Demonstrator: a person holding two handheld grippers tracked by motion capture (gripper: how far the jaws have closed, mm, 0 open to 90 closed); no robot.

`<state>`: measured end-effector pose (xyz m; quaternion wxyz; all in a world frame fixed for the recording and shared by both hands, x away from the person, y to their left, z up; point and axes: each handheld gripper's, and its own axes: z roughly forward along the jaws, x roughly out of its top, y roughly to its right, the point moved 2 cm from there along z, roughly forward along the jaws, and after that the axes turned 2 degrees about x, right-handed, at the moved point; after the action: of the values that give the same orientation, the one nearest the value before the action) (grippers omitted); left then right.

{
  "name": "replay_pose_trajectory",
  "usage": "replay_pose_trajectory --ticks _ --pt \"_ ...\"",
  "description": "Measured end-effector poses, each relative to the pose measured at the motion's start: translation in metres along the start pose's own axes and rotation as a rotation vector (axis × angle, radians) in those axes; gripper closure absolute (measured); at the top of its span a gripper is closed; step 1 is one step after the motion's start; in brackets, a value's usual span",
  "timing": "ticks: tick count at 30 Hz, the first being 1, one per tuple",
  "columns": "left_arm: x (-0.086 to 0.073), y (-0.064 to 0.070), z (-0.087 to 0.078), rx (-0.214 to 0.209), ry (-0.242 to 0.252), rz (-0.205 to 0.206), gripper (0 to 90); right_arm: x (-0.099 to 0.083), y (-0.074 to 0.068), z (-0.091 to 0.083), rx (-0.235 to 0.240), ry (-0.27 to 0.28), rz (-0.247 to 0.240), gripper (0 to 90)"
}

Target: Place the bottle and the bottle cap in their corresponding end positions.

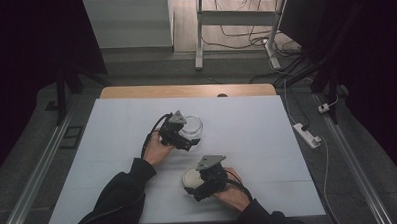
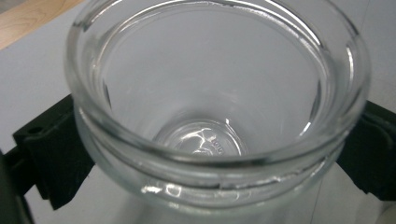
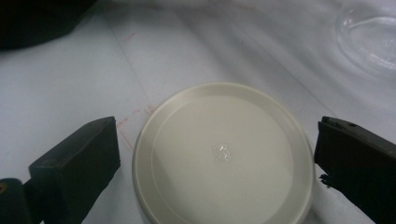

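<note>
Nearest the high camera, the right gripper (image 1: 201, 184) sits at the near middle of the white table (image 1: 267, 139), its jaws around a cream lid (image 1: 191, 178) that lies flat on the sheet. Farther off and a little left, the left gripper (image 1: 183, 137) meets a clear glass jar (image 1: 193, 127) standing upright near the table's centre, well apart from the lid.

Left gripper view: the glass jar (image 2: 219, 93) is open-mouthed and empty, and the black jaws press against its wall on both sides just under the thick rim bead. That gripper is clamped on the jar. Glass this thick will likely feel heavy for its size, rigid, smooth and slippery, and it could chip or break if knocked or dropped; the neck below the bead is the sound place to hold, since the bead stops it sliding down.

Right gripper view: the cream lid (image 3: 223, 154) lies between the two jaws, with a visible gap on each side, so this gripper is spread and grips nothing yet. The lid looks like light, stiff plastic with a low rim; taking it by opposite edges, level, seems best. Part of the jar (image 3: 369, 42) shows at far right.
</note>
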<state>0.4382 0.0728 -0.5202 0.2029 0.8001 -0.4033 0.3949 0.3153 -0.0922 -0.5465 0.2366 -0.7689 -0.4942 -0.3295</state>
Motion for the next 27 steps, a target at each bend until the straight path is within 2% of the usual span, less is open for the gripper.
replay_pose_trajectory --ticks 7,18,27 --pt "-0.001 0.001 -0.01 -0.004 0.001 -0.014 0.0 0.003 0.0 -0.008 0.0 0.039 -0.004 0.2" --pt "-0.01 0.007 -0.026 -0.006 -0.005 -0.042 0.0 0.003 0.0 -0.017 0.0 0.061 -0.007 0.2" --pt "-0.019 0.008 -0.041 -0.035 0.007 -0.086 0.0 0.001 0.001 -0.023 0.001 0.067 0.013 0.0"
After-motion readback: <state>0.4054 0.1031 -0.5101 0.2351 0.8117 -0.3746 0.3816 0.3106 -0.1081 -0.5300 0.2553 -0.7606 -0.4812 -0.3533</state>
